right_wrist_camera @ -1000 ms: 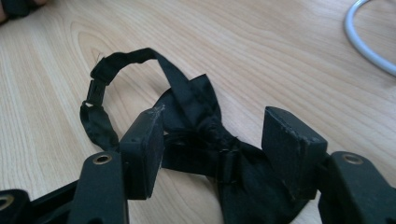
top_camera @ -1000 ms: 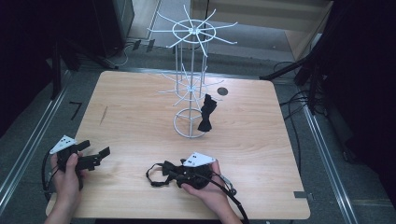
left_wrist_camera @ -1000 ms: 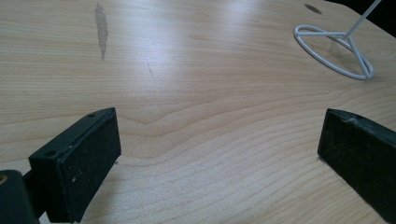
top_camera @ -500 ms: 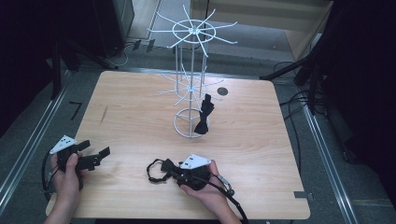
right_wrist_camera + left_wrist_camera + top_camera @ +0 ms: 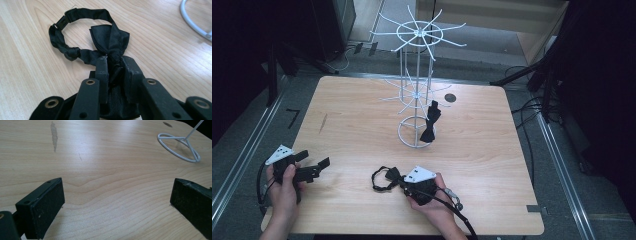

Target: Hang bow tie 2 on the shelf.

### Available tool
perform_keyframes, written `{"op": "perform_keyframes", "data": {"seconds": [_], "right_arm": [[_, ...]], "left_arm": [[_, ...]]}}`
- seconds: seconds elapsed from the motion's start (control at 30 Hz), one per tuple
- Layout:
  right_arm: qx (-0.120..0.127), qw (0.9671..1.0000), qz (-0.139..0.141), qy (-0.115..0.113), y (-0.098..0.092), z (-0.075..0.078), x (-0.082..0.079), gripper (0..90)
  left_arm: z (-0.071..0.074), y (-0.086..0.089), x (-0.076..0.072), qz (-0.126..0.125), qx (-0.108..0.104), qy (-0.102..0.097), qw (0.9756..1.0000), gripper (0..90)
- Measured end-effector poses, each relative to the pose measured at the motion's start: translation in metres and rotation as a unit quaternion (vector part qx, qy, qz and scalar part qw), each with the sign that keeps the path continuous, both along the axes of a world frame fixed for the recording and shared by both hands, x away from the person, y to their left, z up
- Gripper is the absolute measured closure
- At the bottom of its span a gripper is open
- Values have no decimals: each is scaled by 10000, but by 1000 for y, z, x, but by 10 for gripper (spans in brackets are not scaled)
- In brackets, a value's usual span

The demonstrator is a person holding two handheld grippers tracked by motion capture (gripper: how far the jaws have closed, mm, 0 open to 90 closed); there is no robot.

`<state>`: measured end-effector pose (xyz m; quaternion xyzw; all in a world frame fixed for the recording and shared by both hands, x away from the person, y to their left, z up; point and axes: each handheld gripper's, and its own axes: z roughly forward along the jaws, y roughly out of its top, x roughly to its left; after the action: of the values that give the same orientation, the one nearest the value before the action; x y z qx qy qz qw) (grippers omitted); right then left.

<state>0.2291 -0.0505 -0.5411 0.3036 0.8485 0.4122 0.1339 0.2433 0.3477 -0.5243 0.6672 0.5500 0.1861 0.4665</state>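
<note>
Right gripper (image 5: 113, 66) jaws just closed on one of two bow ties (image 5: 110, 40).

The right gripper (image 5: 398, 181) has just been closing; its jaws are pinched together. The left gripper (image 5: 317, 167) is held wide open.

Two black bow ties: one (image 5: 430, 122) hangs on the white wire rack (image 5: 416, 75), the other (image 5: 386, 178) lies in front of the rack's base. One rack. Two grippers: left (image 5: 323, 162) and right (image 5: 401, 181), both on the near side of the rack.
</note>
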Motion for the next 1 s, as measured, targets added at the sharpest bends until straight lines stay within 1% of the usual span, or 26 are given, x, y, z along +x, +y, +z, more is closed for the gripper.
{"op": "perform_keyframes", "data": {"seconds": [0.07,0.1,0.17,0.2,0.3,0.33,0.5,0.67,1.0], "right_arm": [[5,10000,-11,4,0,0,0,776],[72,10000,-18,43,-1,1,0,778],[77,10000,-22,30,-1,1,0,778],[133,9999,-61,24,-2,2,0,779],[188,9998,-64,10,-3,4,-1,780],[259,9996,-93,-24,-4,6,-1,780],[359,9992,-119,-89,-7,11,-1,780],[538,9983,-163,-165,-11,17,-2,780],[681,9970,-238,-279,-17,24,-1,781]], "left_arm": [[0,0,0,-1,-3,-1,10000,0],[0,0,0,2,-6,-1,10000,0],[0,0,0,0,-3,3,10000,0],[0,0,0,-2,-6,5,10000,0],[0,0,0,0,-10,5,10000,0],[0,0,0,6,-15,3,10000,0],[0,0,0,5,-9,4,10000,0],[0,0,0,8,-12,6,10000,0],[0,0,0,5,-14,8,10000,0]]}}
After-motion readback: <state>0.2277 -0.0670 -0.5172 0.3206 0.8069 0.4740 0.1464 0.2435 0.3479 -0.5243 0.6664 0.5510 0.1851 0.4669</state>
